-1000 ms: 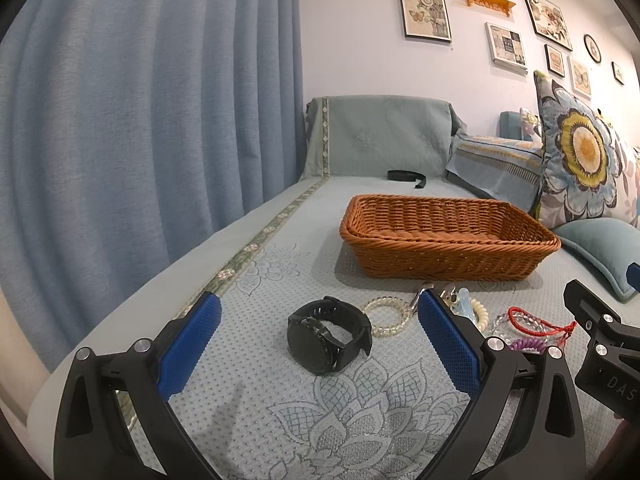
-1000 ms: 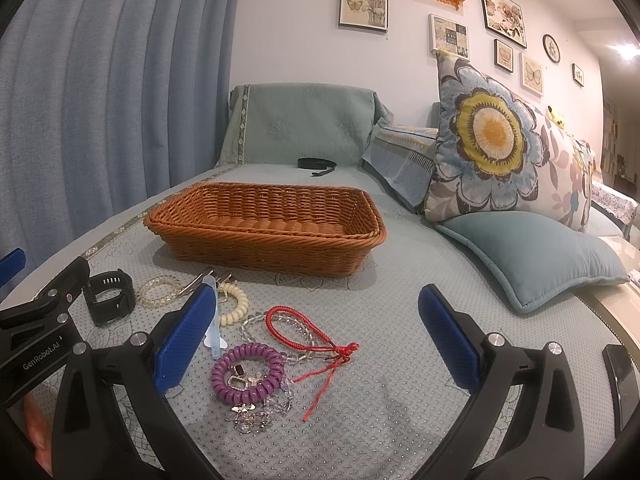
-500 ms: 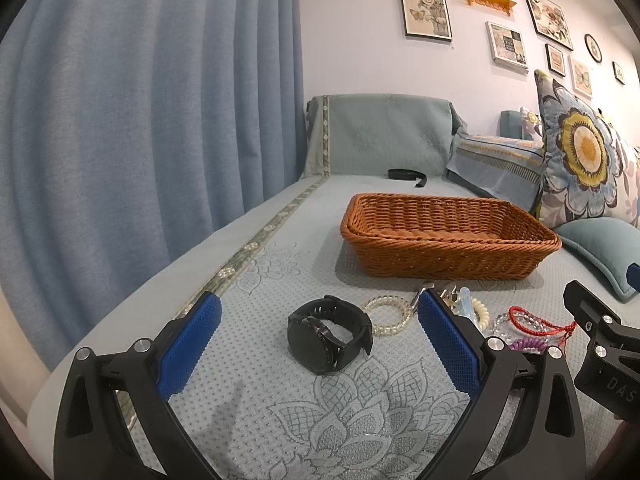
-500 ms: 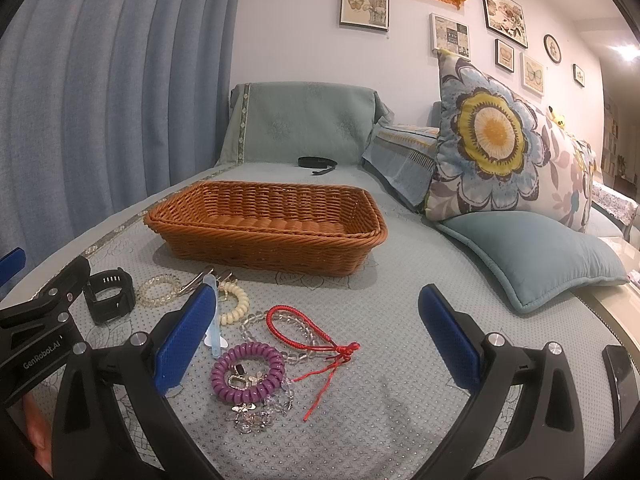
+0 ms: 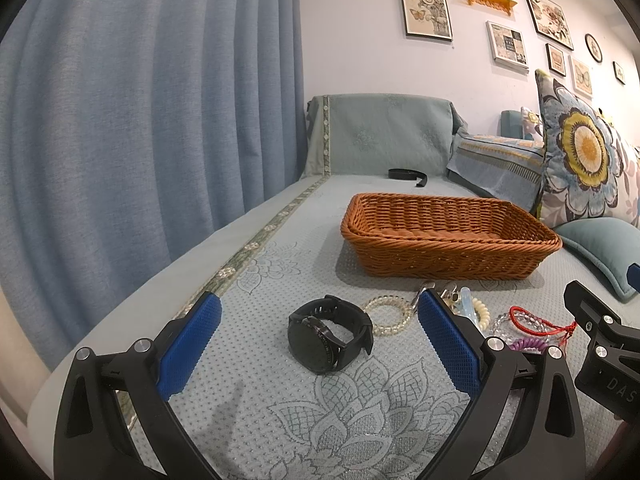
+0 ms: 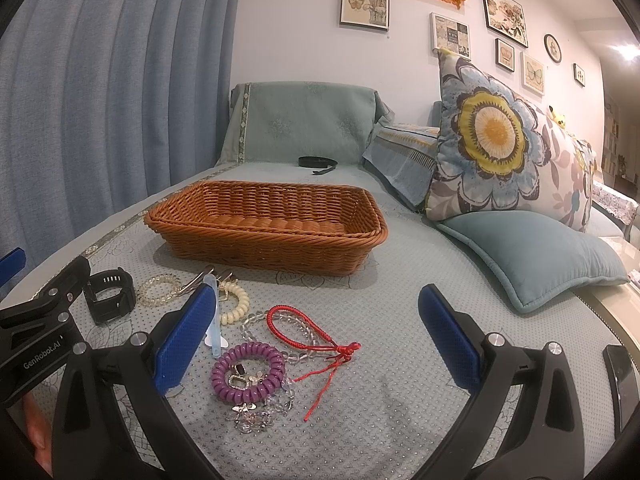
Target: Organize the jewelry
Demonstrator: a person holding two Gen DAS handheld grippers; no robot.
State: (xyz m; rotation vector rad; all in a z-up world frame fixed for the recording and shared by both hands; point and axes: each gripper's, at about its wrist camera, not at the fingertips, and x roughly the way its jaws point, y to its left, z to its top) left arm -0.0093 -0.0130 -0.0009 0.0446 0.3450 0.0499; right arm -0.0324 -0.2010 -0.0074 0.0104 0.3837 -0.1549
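Jewelry lies on the blue-green sofa cover in front of an empty brown wicker basket (image 5: 448, 236) (image 6: 264, 228). A black watch (image 5: 330, 334) (image 6: 110, 294) lies between my left gripper's fingers, a little ahead of them. A clear bead bracelet (image 5: 388, 314) (image 6: 160, 290) and a cream coil bracelet (image 6: 234, 304) lie beside it. A red cord bracelet (image 6: 304, 330) and a purple coil band (image 6: 248, 370) with small charms lie ahead of my right gripper. My left gripper (image 5: 318, 314) and right gripper (image 6: 316, 306) are both open and empty.
A black strap (image 6: 318, 162) lies far back on the sofa. A flowered cushion (image 6: 500, 140) and a teal cushion (image 6: 532, 256) stand to the right. A blue curtain (image 5: 140, 120) hangs along the left edge. A dark phone (image 6: 618, 376) lies at the far right.
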